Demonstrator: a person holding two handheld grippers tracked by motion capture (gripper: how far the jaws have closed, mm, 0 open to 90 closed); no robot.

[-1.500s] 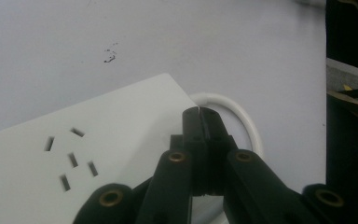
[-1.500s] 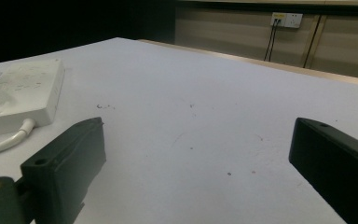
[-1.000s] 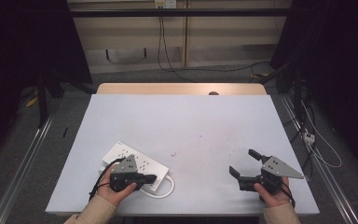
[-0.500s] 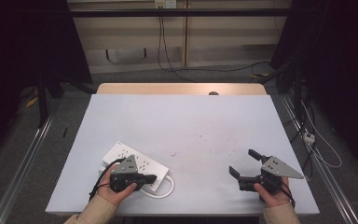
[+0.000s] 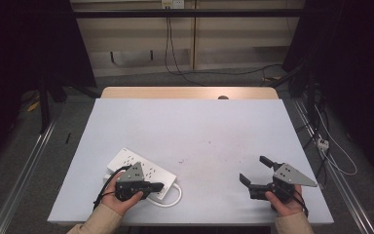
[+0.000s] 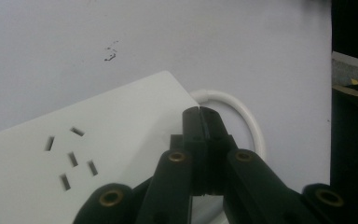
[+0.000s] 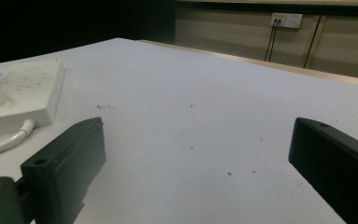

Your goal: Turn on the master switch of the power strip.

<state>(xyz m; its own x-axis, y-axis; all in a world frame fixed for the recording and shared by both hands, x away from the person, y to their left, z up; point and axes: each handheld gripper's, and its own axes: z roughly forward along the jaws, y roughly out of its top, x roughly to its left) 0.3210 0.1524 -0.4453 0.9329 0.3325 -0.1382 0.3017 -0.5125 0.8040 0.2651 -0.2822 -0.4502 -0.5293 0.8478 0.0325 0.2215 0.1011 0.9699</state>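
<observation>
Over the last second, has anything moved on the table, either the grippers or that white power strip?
Nothing visibly changed. The left gripper sits with jaws shut over the white power strip, near its looped cable, gripping nothing. The right gripper rests open near the table's front edge, in the same place as before.

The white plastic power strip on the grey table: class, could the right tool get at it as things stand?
Probably yes. The right tool stands open, bare grey table lies between it and the white plastic power strip, though the shut left tool hovers over its near end.
</observation>
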